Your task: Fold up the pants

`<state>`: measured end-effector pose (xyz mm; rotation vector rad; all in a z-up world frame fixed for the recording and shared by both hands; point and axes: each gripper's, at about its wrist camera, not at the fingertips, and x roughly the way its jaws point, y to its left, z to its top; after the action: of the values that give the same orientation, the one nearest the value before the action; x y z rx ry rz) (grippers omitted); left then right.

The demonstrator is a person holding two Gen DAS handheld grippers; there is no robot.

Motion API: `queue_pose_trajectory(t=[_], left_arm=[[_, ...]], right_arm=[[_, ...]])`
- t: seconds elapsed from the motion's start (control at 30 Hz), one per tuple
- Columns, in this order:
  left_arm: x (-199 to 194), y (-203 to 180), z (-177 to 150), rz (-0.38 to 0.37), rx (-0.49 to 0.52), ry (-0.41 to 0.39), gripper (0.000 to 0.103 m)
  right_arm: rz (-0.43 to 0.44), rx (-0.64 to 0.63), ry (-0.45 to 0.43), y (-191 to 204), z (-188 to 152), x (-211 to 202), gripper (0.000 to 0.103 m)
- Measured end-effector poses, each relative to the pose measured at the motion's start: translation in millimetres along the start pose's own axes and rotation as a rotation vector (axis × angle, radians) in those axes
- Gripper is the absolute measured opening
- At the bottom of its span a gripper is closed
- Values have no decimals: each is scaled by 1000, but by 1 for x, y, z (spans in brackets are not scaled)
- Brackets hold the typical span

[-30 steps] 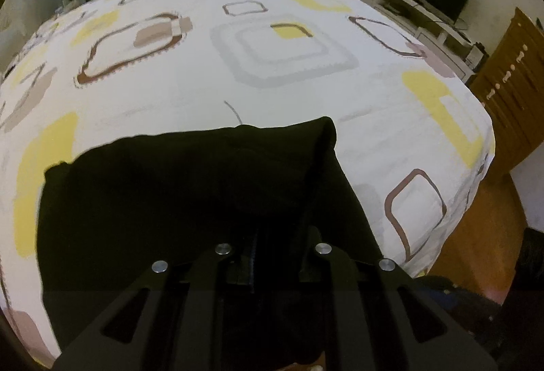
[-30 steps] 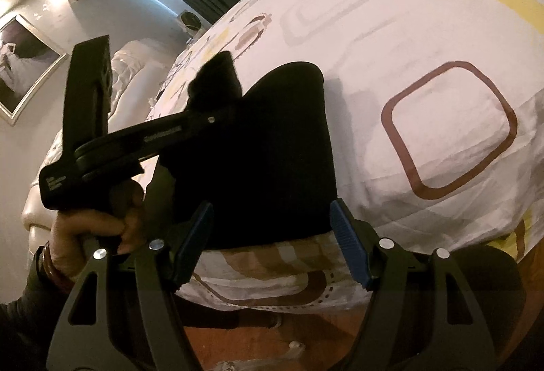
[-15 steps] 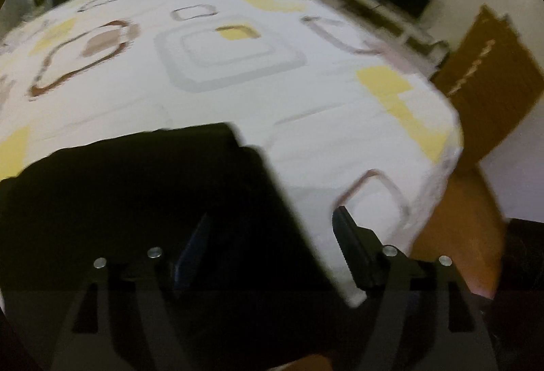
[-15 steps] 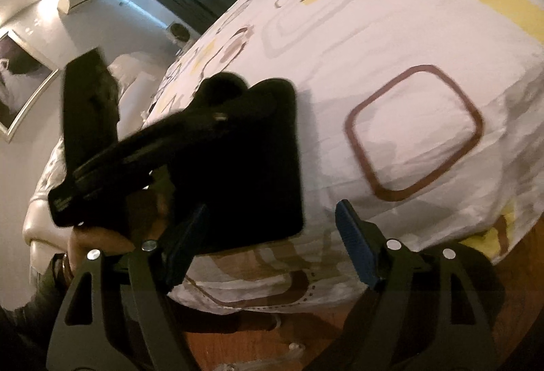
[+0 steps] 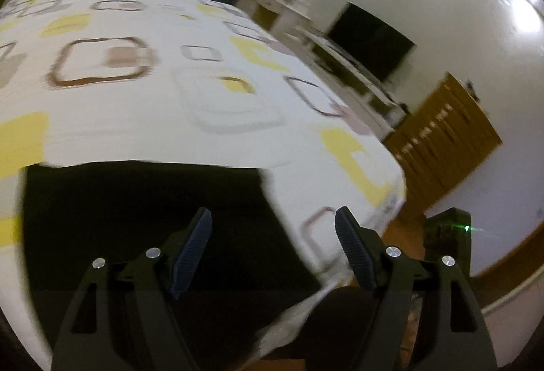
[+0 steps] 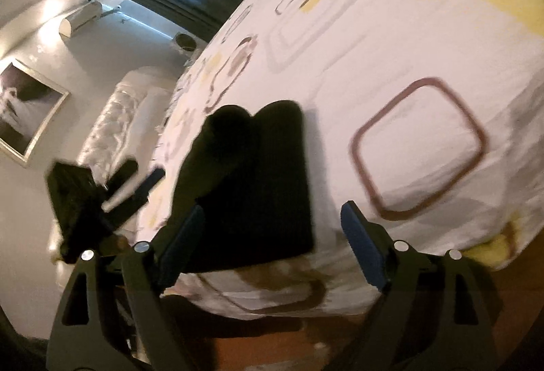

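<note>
The black pants (image 5: pixel 142 221) lie folded in a flat rectangle near the front corner of the bed (image 5: pixel 190 119). They also show in the right wrist view (image 6: pixel 258 187), with one raised fold at their far left end. My left gripper (image 5: pixel 273 248) is open and empty, lifted above the pants' near right edge. It also appears at the left of the right wrist view (image 6: pixel 102 187), off the cloth. My right gripper (image 6: pixel 272 241) is open and empty, just off the bed's near edge in front of the pants.
The bed has a white sheet with brown, grey and yellow squares. A TV (image 5: pixel 370 41) on a low white unit and a wooden cabinet (image 5: pixel 442 139) stand to the right. A padded headboard (image 6: pixel 112 129) and a framed picture (image 6: pixel 23 112) are at the left. Wooden floor (image 6: pixel 340 337) lies below.
My left gripper was shut on the pants one second ago; it has opened, let go and pulled up and away. The pants have dropped flat. My right gripper stayed open.
</note>
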<state>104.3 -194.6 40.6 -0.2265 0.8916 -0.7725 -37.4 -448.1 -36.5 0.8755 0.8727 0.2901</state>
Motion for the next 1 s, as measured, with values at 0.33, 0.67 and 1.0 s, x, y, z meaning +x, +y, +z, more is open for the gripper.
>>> queue_pose_trajectory(t=[0.33,0.67,1.0], left_arm=[[-59,152,-36,160,-291,-2,75],[-44,195,-52,21,-431,50,75],[-38,207,-53,20,-450,71,75]], right_arm=[[-45,-23,88,15,27,58,84],[40,94,188,-3,36,97,91],[39,120,202,-22,40,93,91]])
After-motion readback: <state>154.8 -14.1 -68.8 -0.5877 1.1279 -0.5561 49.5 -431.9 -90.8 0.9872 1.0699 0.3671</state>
